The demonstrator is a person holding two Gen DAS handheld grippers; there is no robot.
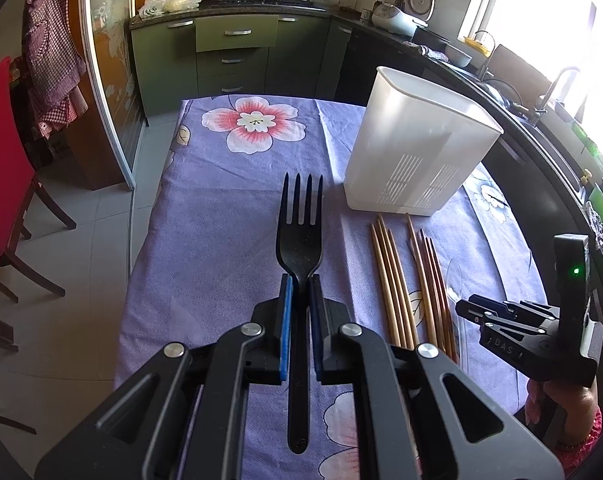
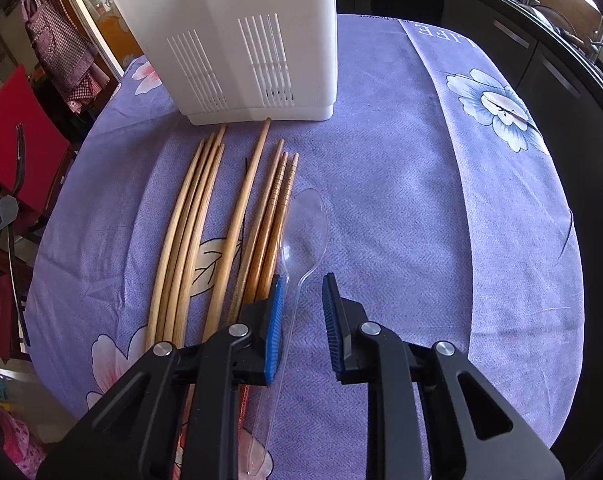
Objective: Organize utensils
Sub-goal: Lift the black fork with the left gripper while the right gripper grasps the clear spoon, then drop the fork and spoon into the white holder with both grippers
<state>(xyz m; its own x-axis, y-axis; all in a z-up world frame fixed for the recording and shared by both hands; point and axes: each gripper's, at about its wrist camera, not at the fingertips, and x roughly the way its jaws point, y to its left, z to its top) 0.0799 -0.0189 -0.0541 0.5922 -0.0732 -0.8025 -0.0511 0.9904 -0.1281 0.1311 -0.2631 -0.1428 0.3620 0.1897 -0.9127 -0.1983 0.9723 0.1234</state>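
Pinching a black fork [image 1: 299, 236] by its neck, the left gripper [image 1: 300, 284] has its pads pressed together on it, tines toward twelve o'clock and clear of the desk [image 1: 205, 208]. Risk: the handle hangs free behind the pads, so the fork could pivot or slip on the way to the white utensil holder [image 1: 417, 148], which stands at about two o'clock from the fork.

Right gripper [image 2: 301, 292]: jaws partly spread, straddling a clear plastic spoon [image 2: 301, 232] that lies on the purple cloth; the left pad sits just beside the handle, the right pad apart from it, no pinch yet. Risk: the spoon is thin, glossy and flat on the cloth, so the pads may close over it or flick it aside.

Chopsticks [image 2: 205, 216]: bundle lying at nine o'clock from the spoon, nearest ones touching or almost touching it and just beside the left pad. Risk: a stick caught in the same pinch, or rolled out of line.

Utensil holder [image 2: 237, 40]: light, upright, at twelve o'clock from the chopsticks; a knock on its rim could tip it.
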